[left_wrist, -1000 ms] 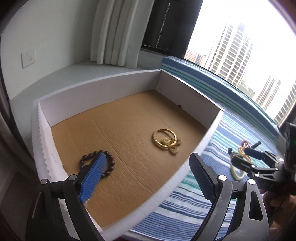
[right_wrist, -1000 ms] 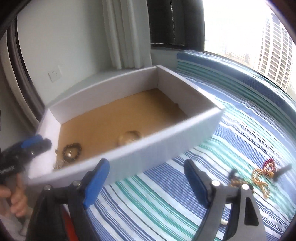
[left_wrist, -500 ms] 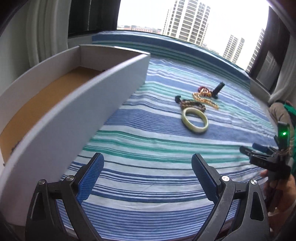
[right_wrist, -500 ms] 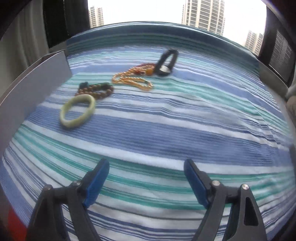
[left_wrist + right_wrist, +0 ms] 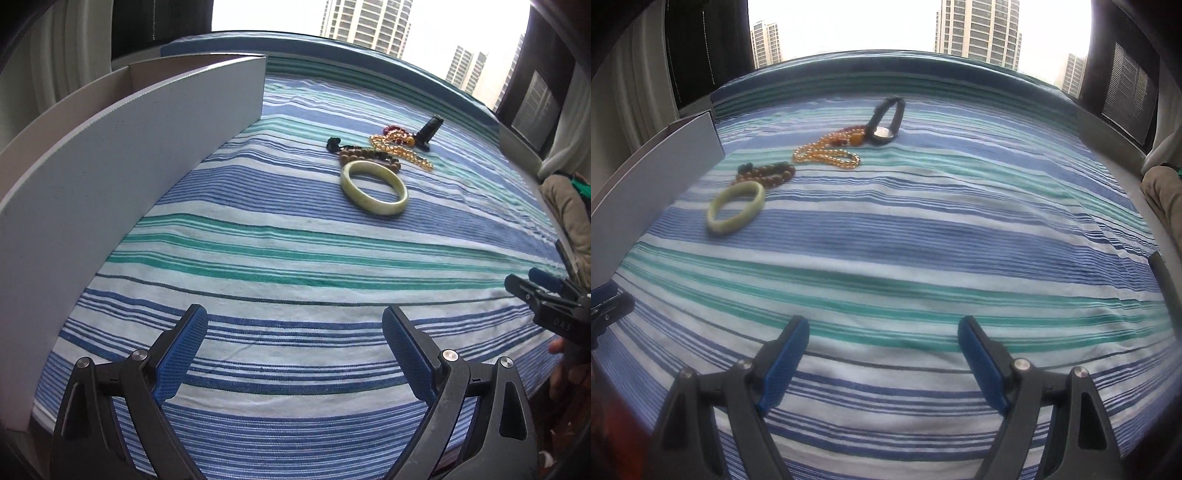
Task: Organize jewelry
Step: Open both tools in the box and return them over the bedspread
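Observation:
A pale green bangle [image 5: 374, 186] [image 5: 735, 212] lies on the striped cloth. Just beyond it lie a brown bead bracelet [image 5: 369, 154] [image 5: 764, 174], a golden bead necklace [image 5: 400, 149] [image 5: 827, 150], a dark red bead string [image 5: 396, 130] and a black watch [image 5: 429, 132] [image 5: 885, 122]. The white box [image 5: 122, 155] [image 5: 661, 162] stands to the left; its inside is hidden. My left gripper [image 5: 295, 350] is open and empty, well short of the bangle. My right gripper [image 5: 882, 354] is open and empty, near the cloth's front edge; it also shows in the left wrist view [image 5: 543, 291].
The blue, green and white striped cloth [image 5: 295, 258] [image 5: 923, 229] covers the surface up to the window. A beige cushion-like thing [image 5: 569, 210] [image 5: 1165, 195] lies at the right edge. Curtains hang at the left and right.
Both views have swung right, from the box with its bracelets to the jewelry on the cloth. In the last half second both grippers have closed in a little on the jewelry. Both stay open.

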The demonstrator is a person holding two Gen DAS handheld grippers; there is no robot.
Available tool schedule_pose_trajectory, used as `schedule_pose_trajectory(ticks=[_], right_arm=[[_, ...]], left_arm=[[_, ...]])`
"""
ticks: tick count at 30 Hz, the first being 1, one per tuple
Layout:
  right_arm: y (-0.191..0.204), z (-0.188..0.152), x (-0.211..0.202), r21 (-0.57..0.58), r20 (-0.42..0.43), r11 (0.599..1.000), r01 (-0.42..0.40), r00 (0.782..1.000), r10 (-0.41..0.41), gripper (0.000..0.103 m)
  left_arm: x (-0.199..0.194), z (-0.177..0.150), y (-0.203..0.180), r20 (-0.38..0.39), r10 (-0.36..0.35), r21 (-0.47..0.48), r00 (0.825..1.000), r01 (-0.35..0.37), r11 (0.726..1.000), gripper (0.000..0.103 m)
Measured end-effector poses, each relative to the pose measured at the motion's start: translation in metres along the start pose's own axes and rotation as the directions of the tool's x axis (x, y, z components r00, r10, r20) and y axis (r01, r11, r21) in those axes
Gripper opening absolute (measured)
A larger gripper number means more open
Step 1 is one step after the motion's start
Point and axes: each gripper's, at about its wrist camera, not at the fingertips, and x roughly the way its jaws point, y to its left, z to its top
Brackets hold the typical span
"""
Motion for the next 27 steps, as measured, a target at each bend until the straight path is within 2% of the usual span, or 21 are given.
schedule_pose_trajectory(ticks=[15, 20, 25, 27], right_arm=[[0.01, -0.01, 0.011, 0.029, -0.034, 0.999, -0.019, 0.999, 0.019, 0.084], [0.015, -0.01, 0.014, 0.009, -0.045, 1.0, -0.013, 0.999, 0.014, 0.086], [0.017, -0.01, 0.015, -0.002, -0.047, 1.0, -0.009, 0.999, 0.009, 0.089], [0.018, -0.01, 0.016, -0.003, -0.046, 1.0, -0.008, 0.999, 0.008, 0.09]], left_arm=[[0.011, -0.007, 0.005, -0.034, 0.028, -0.013, 0.999, -0.029, 1.0, 0.096], [0.014, -0.007, 0.002, -0.038, 0.04, 0.012, 0.998, -0.04, 0.999, 0.098], [0.019, -0.012, -0.01, -0.053, 0.099, 0.099, 0.994, -0.094, 0.991, 0.101], [0.02, -0.014, -0.011, -0.053, 0.099, 0.102, 0.994, -0.093, 0.99, 0.102]])
